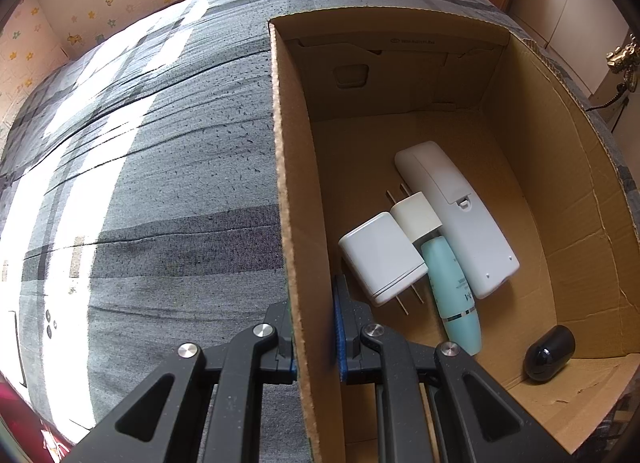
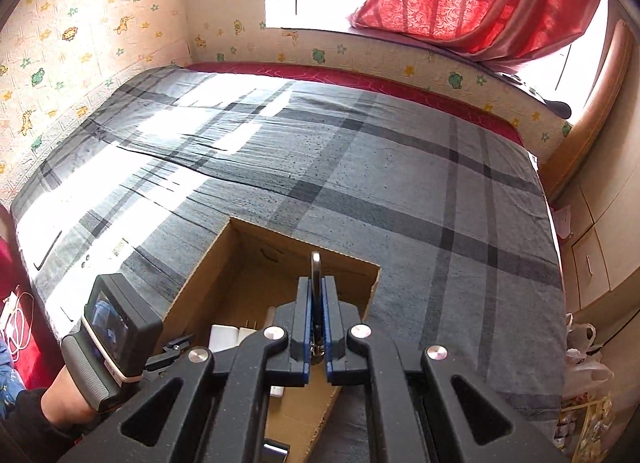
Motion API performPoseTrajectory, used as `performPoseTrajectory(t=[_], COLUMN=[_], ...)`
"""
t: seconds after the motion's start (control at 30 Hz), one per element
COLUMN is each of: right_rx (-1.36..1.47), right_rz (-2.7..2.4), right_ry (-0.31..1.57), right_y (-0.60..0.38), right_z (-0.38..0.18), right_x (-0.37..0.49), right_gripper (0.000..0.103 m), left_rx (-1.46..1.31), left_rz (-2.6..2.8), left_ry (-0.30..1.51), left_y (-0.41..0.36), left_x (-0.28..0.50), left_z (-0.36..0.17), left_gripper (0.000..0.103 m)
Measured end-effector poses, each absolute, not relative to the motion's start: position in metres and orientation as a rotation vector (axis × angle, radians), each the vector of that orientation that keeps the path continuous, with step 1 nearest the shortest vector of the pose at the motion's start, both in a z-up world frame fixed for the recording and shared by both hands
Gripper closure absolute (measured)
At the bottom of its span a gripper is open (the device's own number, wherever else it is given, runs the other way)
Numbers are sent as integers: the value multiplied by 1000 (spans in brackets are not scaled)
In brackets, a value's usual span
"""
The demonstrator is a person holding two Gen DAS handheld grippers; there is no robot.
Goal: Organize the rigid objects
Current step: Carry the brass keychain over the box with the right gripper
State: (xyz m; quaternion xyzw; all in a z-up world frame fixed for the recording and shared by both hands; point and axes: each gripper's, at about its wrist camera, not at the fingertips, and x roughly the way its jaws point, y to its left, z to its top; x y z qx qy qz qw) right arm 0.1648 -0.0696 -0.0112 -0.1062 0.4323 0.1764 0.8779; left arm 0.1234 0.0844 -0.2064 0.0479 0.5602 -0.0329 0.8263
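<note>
Left gripper (image 1: pixel 316 339), seen from its own wrist camera, is clamped on the left wall of the cardboard box (image 1: pixel 298 199) that sits on the grey plaid bedspread (image 1: pixel 160 167); inside lie a white remote (image 1: pixel 460 219), two white plug adapters (image 1: pixel 382 257), a teal tube (image 1: pixel 456 295) and a black rounded object (image 1: pixel 549 353). From the right wrist camera, the right gripper (image 2: pixel 317 327) is squeezed tight on a thin metal object (image 2: pixel 316 269) held above the box.
</note>
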Motion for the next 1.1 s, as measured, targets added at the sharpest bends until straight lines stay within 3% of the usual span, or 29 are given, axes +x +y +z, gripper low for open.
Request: performPoseTrajectory(t=[1.1], right_rx=[-235], right_rz=[352], right_ry=[1237], right_y=[-12], right_z=[-188], right_x=[208], right_gripper=[101], left_rx=[92], left_rz=[-72], left_ry=[1195], left_y=[87], left_x=[126], left_z=[-207], left_gripper=[89])
